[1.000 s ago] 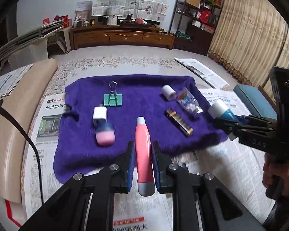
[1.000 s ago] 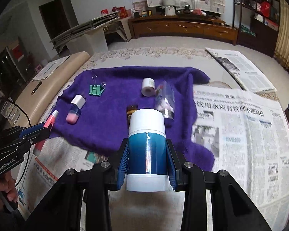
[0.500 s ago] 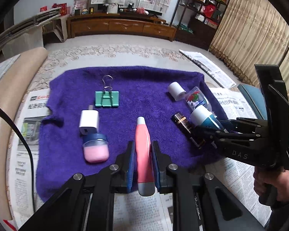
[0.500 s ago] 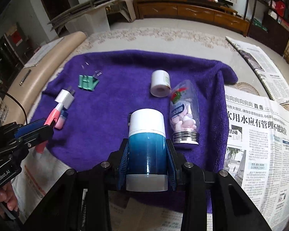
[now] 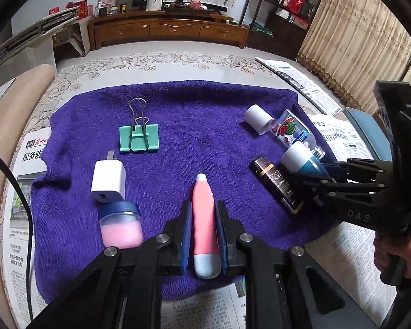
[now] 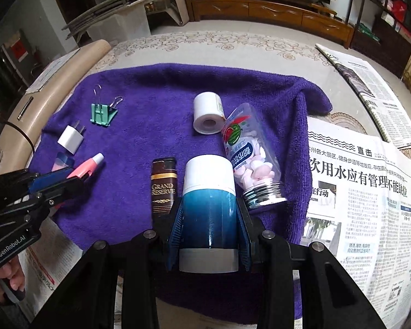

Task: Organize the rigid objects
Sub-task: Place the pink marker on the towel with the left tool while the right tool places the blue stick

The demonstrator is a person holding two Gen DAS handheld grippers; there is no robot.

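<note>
Your left gripper (image 5: 202, 235) is closed on a pink pen-shaped tube (image 5: 204, 219) with a grey cap toward you, its white tip pointing across the purple towel (image 5: 205, 109) from the near edge. Your right gripper (image 6: 209, 230) is clamped on a teal bottle (image 6: 209, 213) with a white cap, held over the towel's near right part.

Just left of the bottle lies a brown lighter (image 6: 163, 189) reading "GRAND RESERVE". Just right of it lies a clear candy bottle (image 6: 249, 159) with a watermelon picture, Chinese lettering and a silver cap. A white tape roll (image 6: 207, 113) lies beyond, touching the candy bottle.

Beside the pink tube, toward the towel's left edge, sits a small jar (image 5: 120, 224) of pink cream with a blue lid, touching a white charger plug (image 5: 108, 182). A green binder clip (image 5: 139, 137) lies farther back.

The right wrist view alone shows "GenRobot.AI" on your left gripper and newspaper (image 6: 364, 192) with Chinese headlines under the towel's right edge. The left wrist view alone shows "DAS" on your right gripper.
</note>
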